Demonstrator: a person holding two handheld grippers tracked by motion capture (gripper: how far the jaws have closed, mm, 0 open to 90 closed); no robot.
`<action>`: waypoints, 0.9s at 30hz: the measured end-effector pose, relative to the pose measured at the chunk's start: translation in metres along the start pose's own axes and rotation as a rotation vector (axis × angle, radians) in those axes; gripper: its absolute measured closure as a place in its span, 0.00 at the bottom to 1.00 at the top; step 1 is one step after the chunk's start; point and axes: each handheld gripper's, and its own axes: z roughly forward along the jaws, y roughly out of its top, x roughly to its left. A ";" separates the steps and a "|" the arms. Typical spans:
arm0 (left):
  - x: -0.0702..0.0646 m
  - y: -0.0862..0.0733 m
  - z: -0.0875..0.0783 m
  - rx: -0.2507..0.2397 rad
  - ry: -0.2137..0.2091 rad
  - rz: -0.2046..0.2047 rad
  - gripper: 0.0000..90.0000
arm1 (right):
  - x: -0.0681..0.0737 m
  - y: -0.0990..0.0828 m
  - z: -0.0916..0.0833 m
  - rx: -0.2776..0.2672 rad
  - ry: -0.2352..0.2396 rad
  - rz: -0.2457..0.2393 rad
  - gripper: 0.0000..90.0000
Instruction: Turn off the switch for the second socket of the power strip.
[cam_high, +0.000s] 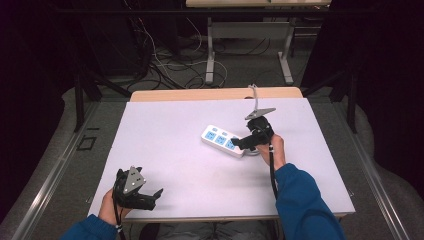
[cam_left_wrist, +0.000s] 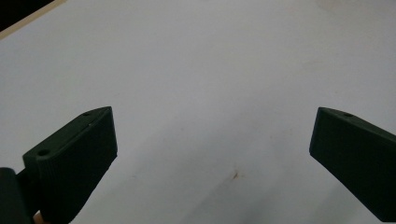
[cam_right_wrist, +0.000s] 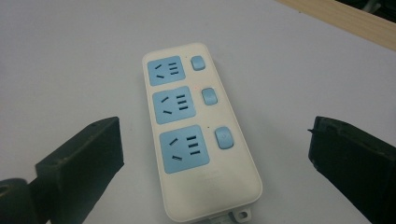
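A white power strip (cam_high: 222, 141) with three blue sockets and three blue switches lies flat on the white table, right of centre. In the right gripper view the power strip (cam_right_wrist: 196, 135) runs lengthwise between the two jaws. My right gripper (cam_high: 239, 144) (cam_right_wrist: 214, 125) is open over the strip's near end, with one jaw on each side and neither touching it. My left gripper (cam_high: 154, 198) (cam_left_wrist: 212, 116) rests at the table's near-left corner, open, with bare tabletop between its jaws.
The white table (cam_high: 175, 130) has a wooden far edge (cam_high: 200, 94). A small brown stain (cam_left_wrist: 236, 175) marks the surface near the left gripper. Beyond the table are loose cables (cam_high: 165, 65) on the floor and the legs of another table (cam_high: 211, 55).
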 end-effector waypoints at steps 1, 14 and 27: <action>0.000 0.000 0.000 0.000 0.000 0.000 0.01 | 0.001 0.000 0.000 0.004 0.004 0.010 0.02; 0.000 0.000 0.000 0.001 -0.001 0.000 0.01 | -0.001 0.000 0.003 -0.018 0.010 0.007 0.00; 0.000 0.000 0.000 -0.001 -0.003 0.000 0.01 | -0.001 0.004 0.015 -0.037 0.001 0.014 0.00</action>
